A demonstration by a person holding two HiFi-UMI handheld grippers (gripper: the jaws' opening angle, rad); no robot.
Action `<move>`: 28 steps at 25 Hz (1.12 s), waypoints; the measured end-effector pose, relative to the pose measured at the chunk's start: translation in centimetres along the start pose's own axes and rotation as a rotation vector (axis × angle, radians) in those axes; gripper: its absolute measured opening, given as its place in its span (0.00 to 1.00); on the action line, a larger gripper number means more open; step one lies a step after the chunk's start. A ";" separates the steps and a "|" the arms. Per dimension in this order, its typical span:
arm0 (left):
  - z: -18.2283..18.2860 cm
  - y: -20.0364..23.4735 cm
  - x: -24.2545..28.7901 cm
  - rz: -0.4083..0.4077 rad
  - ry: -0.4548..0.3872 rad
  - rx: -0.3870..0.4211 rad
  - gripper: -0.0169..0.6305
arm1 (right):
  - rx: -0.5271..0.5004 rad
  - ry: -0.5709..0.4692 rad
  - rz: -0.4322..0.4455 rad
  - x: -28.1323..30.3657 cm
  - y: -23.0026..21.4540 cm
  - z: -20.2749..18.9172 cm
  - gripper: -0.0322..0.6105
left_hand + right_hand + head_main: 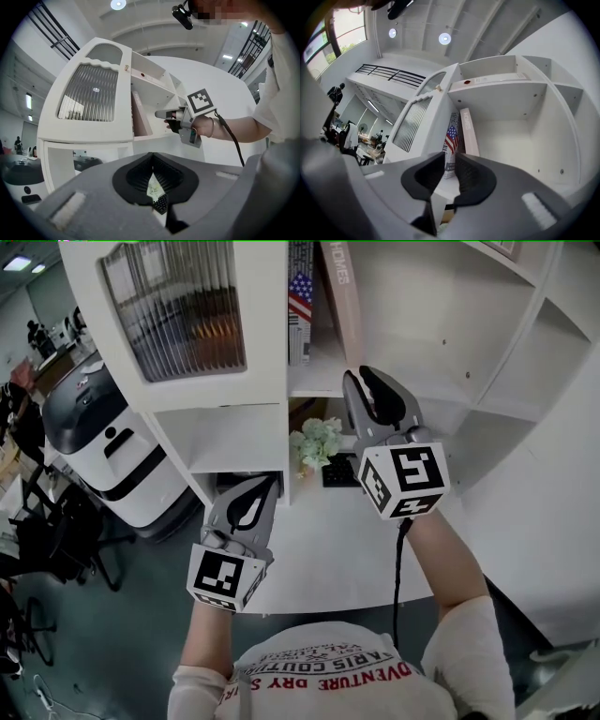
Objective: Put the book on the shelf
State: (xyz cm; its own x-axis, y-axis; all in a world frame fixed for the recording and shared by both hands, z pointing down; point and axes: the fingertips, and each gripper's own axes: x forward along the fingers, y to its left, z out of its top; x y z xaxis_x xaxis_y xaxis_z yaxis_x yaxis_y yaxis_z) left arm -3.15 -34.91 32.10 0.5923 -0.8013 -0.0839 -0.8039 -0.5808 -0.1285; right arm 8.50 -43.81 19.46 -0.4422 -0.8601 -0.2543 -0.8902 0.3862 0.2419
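now the right tool (449, 164), jaws ajar and empty before the tall pink book (469, 136), should back out without nudging it.

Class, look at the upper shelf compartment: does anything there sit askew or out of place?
Yes. The pale pink book leans tilted against the upright flag-covered book instead of standing straight on the white shelf.

Flag book (300, 301) upright, pink book (342, 296) leaning, shelved
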 end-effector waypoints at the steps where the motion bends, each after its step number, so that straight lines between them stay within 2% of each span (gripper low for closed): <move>1: 0.1 -0.1 -0.1 -0.002 0.001 -0.003 0.04 | 0.016 0.000 -0.005 -0.9 0.2 -0.6 0.13; 3: 0.7 -0.4 -0.5 -0.003 -0.002 0.001 0.04 | 0.026 0.002 -0.008 -2.6 0.8 -1.9 0.11; 5: 1.2 -0.6 -1.0 0.000 -0.013 0.012 0.04 | 0.021 0.014 0.000 -4.2 1.8 -3.1 0.05; 13: 0.3 -0.6 -2.1 0.005 -0.005 0.005 0.04 | 0.020 0.094 0.051 -9.7 5.9 -8.1 0.05; 18: -0.5 -0.5 -3.0 0.021 0.013 -0.002 0.04 | 0.067 0.140 0.068 -11.5 7.1 -11.2 0.05; 24: -0.5 -0.9 -3.6 0.026 0.017 0.008 0.04 | 0.100 0.160 0.101 -12.4 7.8 -12.0 0.05; 28: -0.9 -1.0 -3.6 0.032 0.028 0.005 0.04 | 0.128 0.165 0.087 -12.8 7.4 -12.1 0.05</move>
State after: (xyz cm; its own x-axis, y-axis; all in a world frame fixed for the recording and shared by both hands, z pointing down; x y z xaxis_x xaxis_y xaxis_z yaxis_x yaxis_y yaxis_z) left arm -4.53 -31.62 33.45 0.5648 -0.8230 -0.0602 -0.8218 -0.5544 -0.1312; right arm 8.86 -33.95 35.80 -0.5037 -0.8603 -0.0788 -0.8606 0.4917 0.1329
